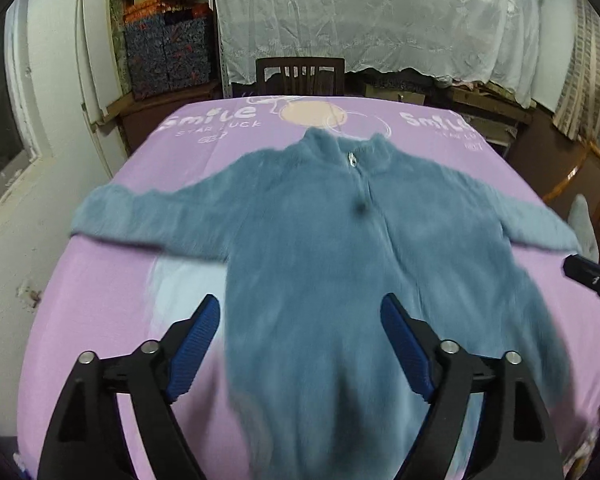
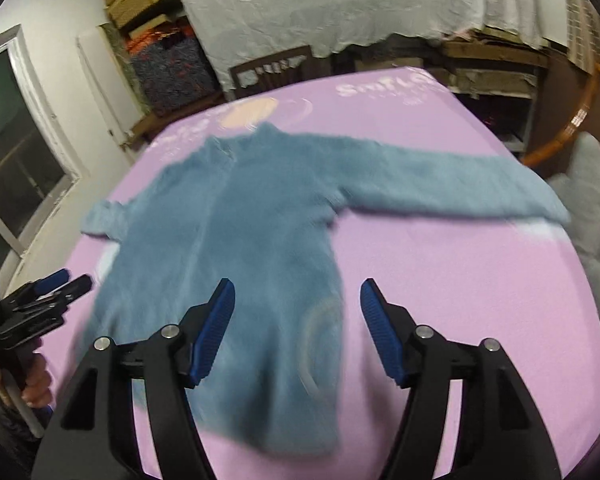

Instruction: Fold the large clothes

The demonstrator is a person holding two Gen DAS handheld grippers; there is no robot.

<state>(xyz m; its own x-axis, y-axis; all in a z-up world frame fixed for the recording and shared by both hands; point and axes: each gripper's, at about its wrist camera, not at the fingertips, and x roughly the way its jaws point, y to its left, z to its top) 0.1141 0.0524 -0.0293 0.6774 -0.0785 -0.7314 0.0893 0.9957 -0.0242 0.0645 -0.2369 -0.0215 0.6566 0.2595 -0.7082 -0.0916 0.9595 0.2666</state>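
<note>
A fuzzy blue-grey zip-neck sweater (image 1: 332,248) lies flat, front up, on the lilac-covered table (image 1: 112,300), sleeves spread out to both sides. My left gripper (image 1: 300,312) is open and empty, hovering over the sweater's lower body. The sweater also shows in the right wrist view (image 2: 236,232). My right gripper (image 2: 296,292) is open and empty above the sweater's lower right edge, with the right sleeve (image 2: 452,184) stretching away beyond it. The left gripper (image 2: 66,282) shows at the left of that view. The right gripper's tip (image 1: 592,280) shows at the right edge of the left wrist view.
A dark wooden chair (image 1: 300,76) stands at the table's far edge. Stacked boxes and fabric (image 1: 164,48) fill shelves at back left. A white lace cloth (image 1: 380,12) hangs behind. A pale fluffy item (image 2: 592,216) lies off the table's right side.
</note>
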